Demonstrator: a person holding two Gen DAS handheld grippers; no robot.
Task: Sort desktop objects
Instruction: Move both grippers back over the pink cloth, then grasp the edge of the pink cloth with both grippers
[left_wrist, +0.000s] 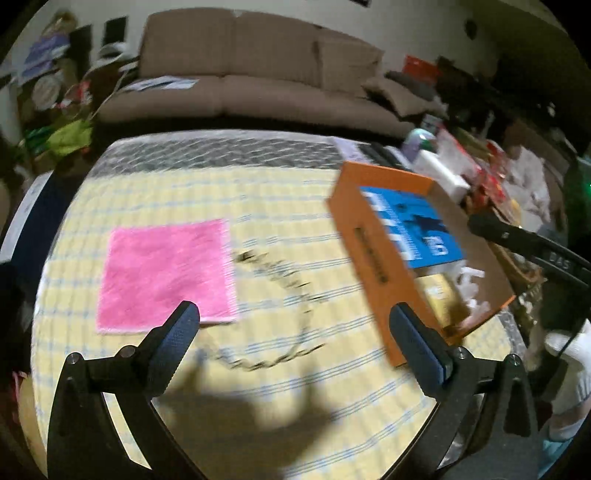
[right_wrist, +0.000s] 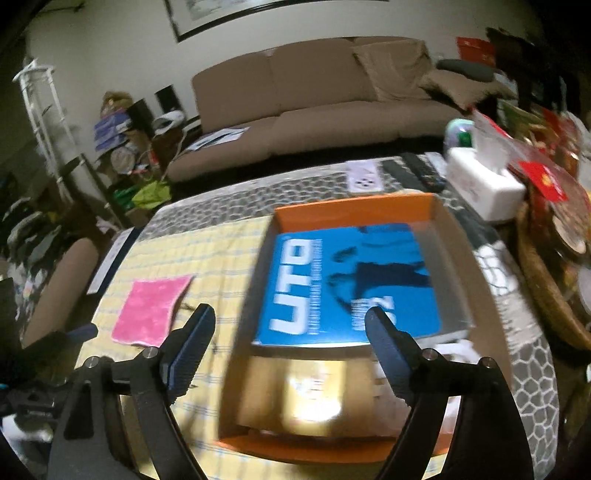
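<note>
An orange cardboard box (left_wrist: 369, 251) (right_wrist: 351, 206) sits on the yellow checked tablecloth (left_wrist: 258, 199). Inside lie a blue book (left_wrist: 413, 225) (right_wrist: 351, 284), a yellow packet (left_wrist: 439, 291) (right_wrist: 310, 395) and some white pieces (left_wrist: 472, 280). A pink cloth (left_wrist: 166, 273) (right_wrist: 151, 310) lies flat to the box's left, and a braided cord (left_wrist: 295, 291) curls between them. My left gripper (left_wrist: 294, 308) hovers open above the cord, holding nothing. My right gripper (right_wrist: 289, 310) is open over the box's near left part, also with nothing in it.
A beige sofa (right_wrist: 314, 110) stands beyond the table. At the table's far right are a white tissue box (right_wrist: 484, 188), dark remotes (right_wrist: 421, 173), a wicker basket (right_wrist: 546, 280) and red packaging. Clutter fills the floor at left.
</note>
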